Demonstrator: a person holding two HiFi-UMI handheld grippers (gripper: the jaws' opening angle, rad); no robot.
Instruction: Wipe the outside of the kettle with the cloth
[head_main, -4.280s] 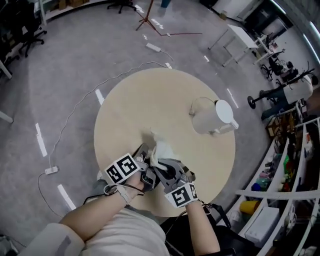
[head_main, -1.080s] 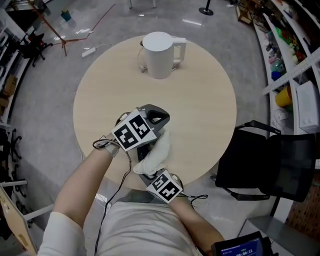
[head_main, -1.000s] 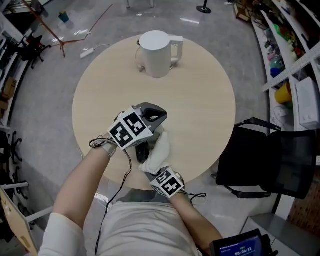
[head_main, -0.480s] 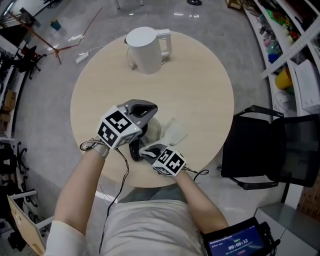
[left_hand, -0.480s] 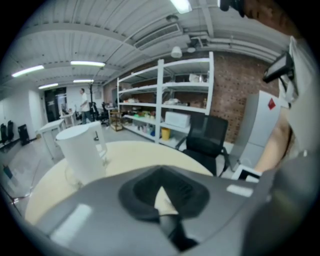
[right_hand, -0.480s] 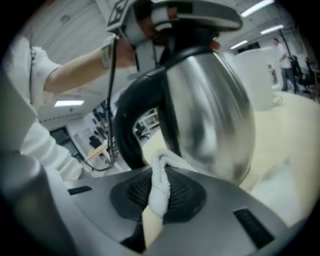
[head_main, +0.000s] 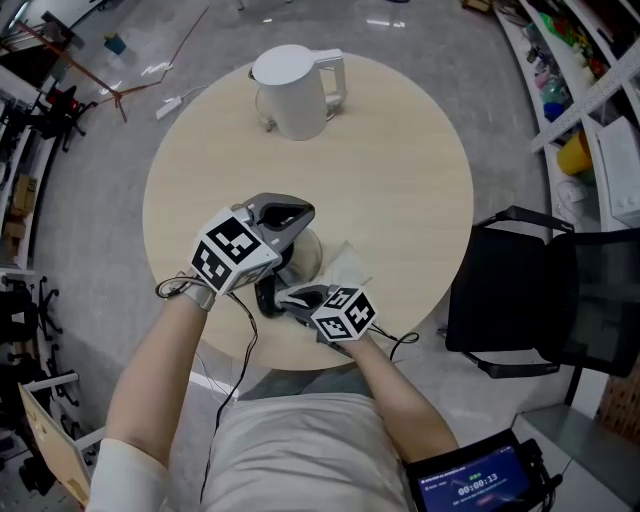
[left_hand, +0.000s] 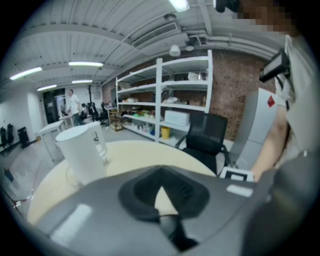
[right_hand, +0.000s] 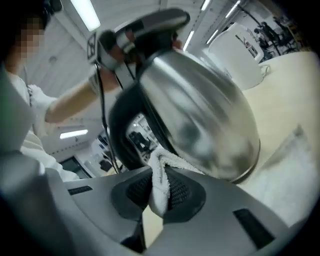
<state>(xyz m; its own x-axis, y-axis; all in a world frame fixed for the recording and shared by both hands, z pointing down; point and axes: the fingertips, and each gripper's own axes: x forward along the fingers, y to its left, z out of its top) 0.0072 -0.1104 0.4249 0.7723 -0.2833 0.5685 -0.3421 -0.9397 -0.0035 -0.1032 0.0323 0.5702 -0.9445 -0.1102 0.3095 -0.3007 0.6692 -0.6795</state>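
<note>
My left gripper (head_main: 281, 214) is shut on the black handle of a steel kettle (head_main: 303, 257), near the table's front edge. In the right gripper view the kettle (right_hand: 200, 115) looms tilted just ahead, with that handle (right_hand: 122, 115) on its left. My right gripper (head_main: 300, 297) sits just below the kettle, shut on a white cloth (right_hand: 159, 185). The pinched cloth reaches up to the kettle's lower side. The rest of the cloth (head_main: 347, 266) trails onto the table to the kettle's right. The left gripper view shows its jaws (left_hand: 159, 200) closed, with the kettle hidden beneath them.
A white lidded jug (head_main: 293, 92) stands at the far side of the round wooden table (head_main: 400, 170); it also shows in the left gripper view (left_hand: 82, 152). A black chair (head_main: 530, 290) stands off the table's right edge. Shelving (left_hand: 165, 100) lines the wall.
A second ago the cloth was bunched up against the kettle's side. It now lies lower, spread out to the kettle's right, and the right gripper has turned under the kettle. The left gripper keeps its hold.
</note>
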